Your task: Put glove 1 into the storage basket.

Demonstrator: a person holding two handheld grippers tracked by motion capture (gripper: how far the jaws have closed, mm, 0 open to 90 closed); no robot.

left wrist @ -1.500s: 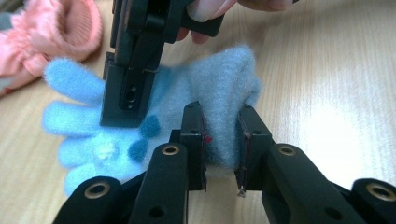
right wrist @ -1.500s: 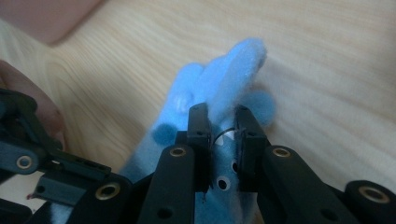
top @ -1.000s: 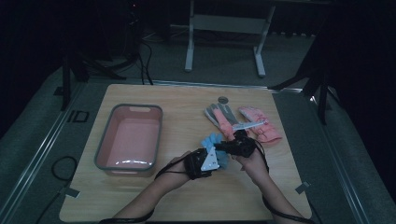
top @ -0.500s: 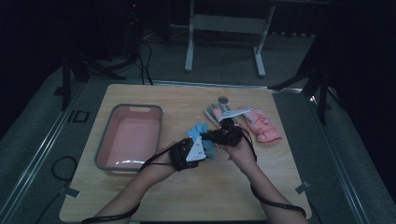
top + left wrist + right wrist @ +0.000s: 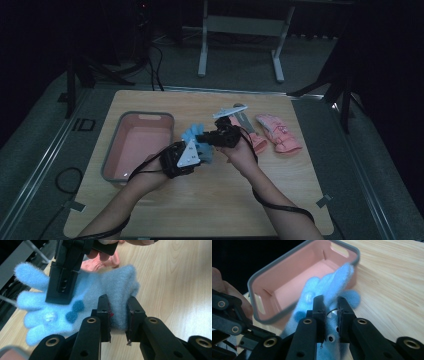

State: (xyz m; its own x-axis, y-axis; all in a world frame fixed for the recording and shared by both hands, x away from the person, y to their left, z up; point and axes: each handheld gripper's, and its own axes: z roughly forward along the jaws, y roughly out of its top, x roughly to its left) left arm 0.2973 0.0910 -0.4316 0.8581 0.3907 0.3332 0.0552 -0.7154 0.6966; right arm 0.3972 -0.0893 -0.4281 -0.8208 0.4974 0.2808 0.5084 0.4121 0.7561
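Left of both sets of fingers, a pink rectangular plastic tub with a grey rim (image 5: 116, 150) stands on the light wooden worktop (image 5: 210, 200); in the right gripper view the tub (image 5: 287, 282) lies just beyond the fingertips. Next, the left gripper (image 5: 196, 152), with its fingers (image 5: 103, 312) clamped on the cuff edge of a fluffy light-blue fleece glove (image 5: 95, 295), holds that end up off the worktop. The glove (image 5: 196, 137) hangs between the two grippers, its own fingers spread toward the tub. The right gripper (image 5: 202, 137) meets it from the other side, its fingers (image 5: 319, 308) pinched on the glove (image 5: 329, 285) near the palm; in the left gripper view this right gripper (image 5: 62, 287) lies over the glove, just ahead of the left fingertips. Right of both, well apart from the fingers, a pair of pink padded gloves (image 5: 277, 132) lies flat on the worktop.
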